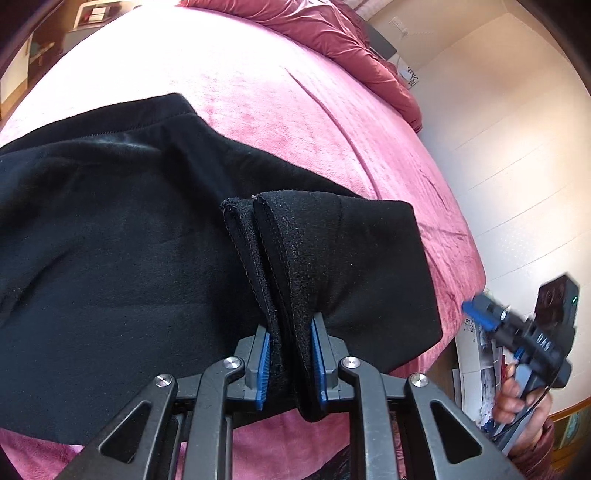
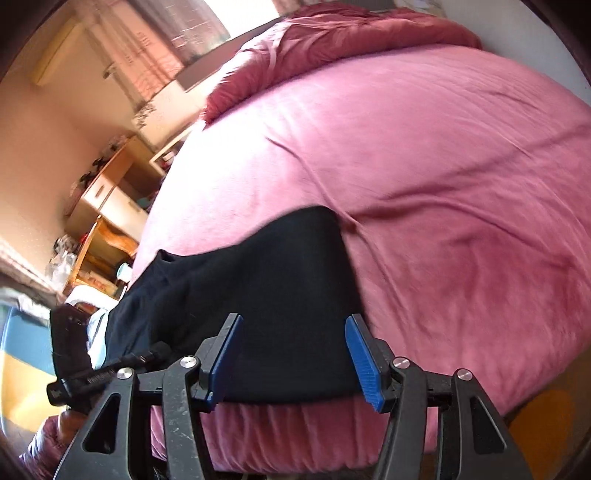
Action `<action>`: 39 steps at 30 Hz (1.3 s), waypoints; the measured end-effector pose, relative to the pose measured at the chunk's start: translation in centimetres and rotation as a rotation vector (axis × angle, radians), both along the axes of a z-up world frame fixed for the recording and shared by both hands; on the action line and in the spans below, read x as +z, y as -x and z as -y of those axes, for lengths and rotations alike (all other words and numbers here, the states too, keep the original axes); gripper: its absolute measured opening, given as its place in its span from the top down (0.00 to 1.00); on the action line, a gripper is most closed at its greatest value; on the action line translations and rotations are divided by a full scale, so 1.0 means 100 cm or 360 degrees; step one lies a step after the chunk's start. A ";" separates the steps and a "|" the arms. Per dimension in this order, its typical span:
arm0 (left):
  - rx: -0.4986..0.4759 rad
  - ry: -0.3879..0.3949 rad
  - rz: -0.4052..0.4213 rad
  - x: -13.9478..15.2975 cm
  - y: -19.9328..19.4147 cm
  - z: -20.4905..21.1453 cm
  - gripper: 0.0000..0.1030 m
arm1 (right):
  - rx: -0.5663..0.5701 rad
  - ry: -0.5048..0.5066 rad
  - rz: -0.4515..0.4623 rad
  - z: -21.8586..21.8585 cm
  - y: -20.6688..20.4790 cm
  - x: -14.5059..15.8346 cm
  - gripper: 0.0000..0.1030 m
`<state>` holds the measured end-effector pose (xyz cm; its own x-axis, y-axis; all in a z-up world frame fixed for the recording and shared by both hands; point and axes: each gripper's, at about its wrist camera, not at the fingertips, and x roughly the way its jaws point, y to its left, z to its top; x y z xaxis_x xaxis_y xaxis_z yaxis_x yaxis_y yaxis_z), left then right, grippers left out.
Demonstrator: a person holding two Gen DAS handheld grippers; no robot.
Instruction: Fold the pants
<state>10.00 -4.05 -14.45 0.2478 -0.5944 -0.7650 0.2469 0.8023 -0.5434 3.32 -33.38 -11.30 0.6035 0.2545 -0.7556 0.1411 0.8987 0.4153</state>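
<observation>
Item: black pants [image 1: 122,236], spread across the pink bed [image 1: 295,110], centre-left of frame. My left tool [image 1: 289,363] pinches their bunched hem; my right tool [image 2: 291,360] gapes wide, empty. Risk: thick layers slipping from that pinch, spoiling the fold.

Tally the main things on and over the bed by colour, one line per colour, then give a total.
Black: 3 - pants, left gripper with jaws shut on the pants' hems, right gripper with jaws open over the pants.
Pink: 1 - bedspread.
Dark red: 1 - bunched duvet at the far end of the bed.
Total: 5.
</observation>
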 end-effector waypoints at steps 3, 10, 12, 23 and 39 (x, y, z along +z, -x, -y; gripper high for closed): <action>0.0001 -0.0038 -0.0016 -0.005 -0.002 0.004 0.81 | 0.0090 0.0038 0.0009 -0.023 -0.040 0.002 0.46; 0.0007 -0.0077 0.0051 -0.005 0.001 0.005 0.81 | 0.0057 0.0293 -0.0287 -0.038 -0.114 -0.043 0.52; 0.0006 -0.0094 0.0033 -0.012 -0.002 0.009 0.81 | 0.0062 0.0298 -0.0361 -0.037 -0.120 -0.063 0.52; 0.0104 -0.0064 0.0013 -0.015 0.004 0.003 0.73 | 0.0105 0.0433 -0.0234 -0.048 -0.109 -0.065 0.48; 0.0276 -0.0287 0.0278 0.031 0.036 -0.020 0.73 | 0.0256 0.0417 -0.0031 -0.092 -0.052 -0.010 0.41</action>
<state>6.44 -2.05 -11.36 0.4708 -0.3903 -0.7913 0.1752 0.9203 -0.3497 8.50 -24.14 -12.34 0.5559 0.1403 -0.8193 -0.0057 0.9863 0.1651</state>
